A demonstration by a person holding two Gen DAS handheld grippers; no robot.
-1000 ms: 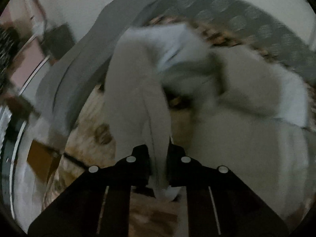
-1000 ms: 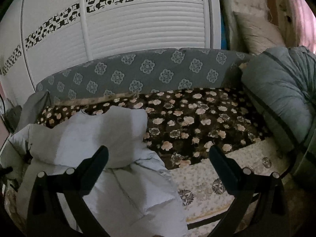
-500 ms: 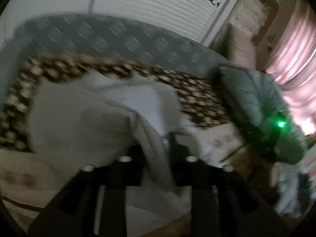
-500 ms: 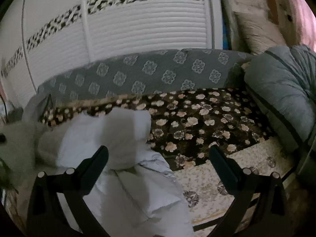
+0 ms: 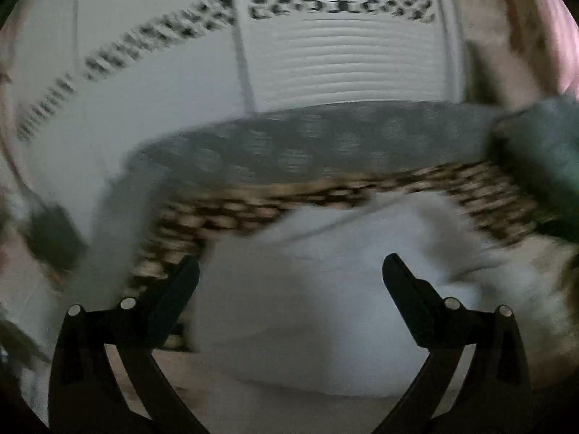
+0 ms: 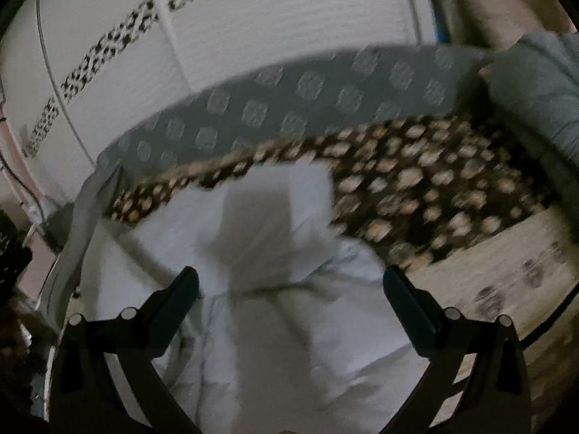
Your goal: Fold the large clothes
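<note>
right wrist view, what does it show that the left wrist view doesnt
Only the right wrist view shows the pale cream floral bedding strip sharply, and a grey cloth hanging at the left.

Only the left wrist view shows a dark blurred shape at far left.

Both show the white garment on the floral bedspread, the louvered wardrobe door, and open jaws.

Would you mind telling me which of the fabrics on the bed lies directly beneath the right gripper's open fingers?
The white padded garment; the dark floral blanket and grey bundle lie beyond the right gripper.
</note>
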